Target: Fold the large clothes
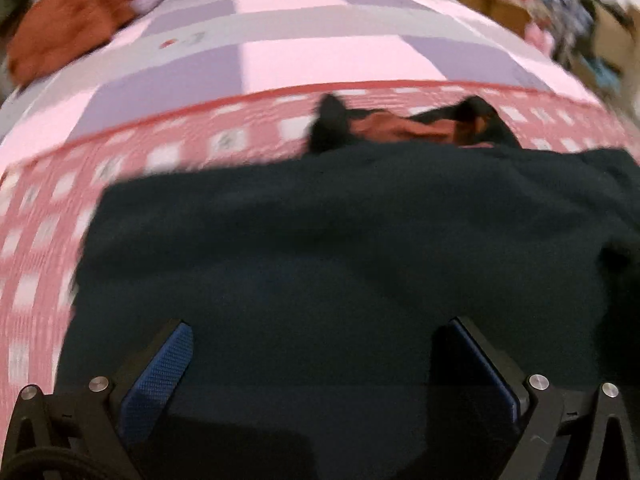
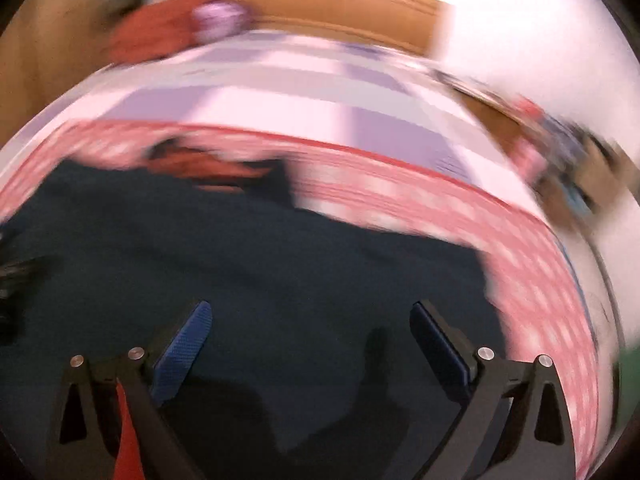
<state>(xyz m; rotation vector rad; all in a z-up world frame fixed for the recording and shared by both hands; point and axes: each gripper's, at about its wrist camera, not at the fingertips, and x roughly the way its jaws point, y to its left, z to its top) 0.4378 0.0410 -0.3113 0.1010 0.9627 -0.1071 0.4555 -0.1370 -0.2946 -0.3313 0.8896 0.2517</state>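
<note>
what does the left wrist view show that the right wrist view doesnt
Only the left wrist view: the left claw, open above the dark garment.

Only the right wrist view: the right claw, open, and a wooden headboard.

Both: the dark garment, the red checked cloth under it, the pink and purple bedspread, all blurred.

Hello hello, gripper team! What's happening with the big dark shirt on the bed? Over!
Left gripper open, right gripper open, both empty above cloth. Large dark green garment spread on pink checked bedcover. Rust-red cloth at its far edge. Views blurred.
</note>
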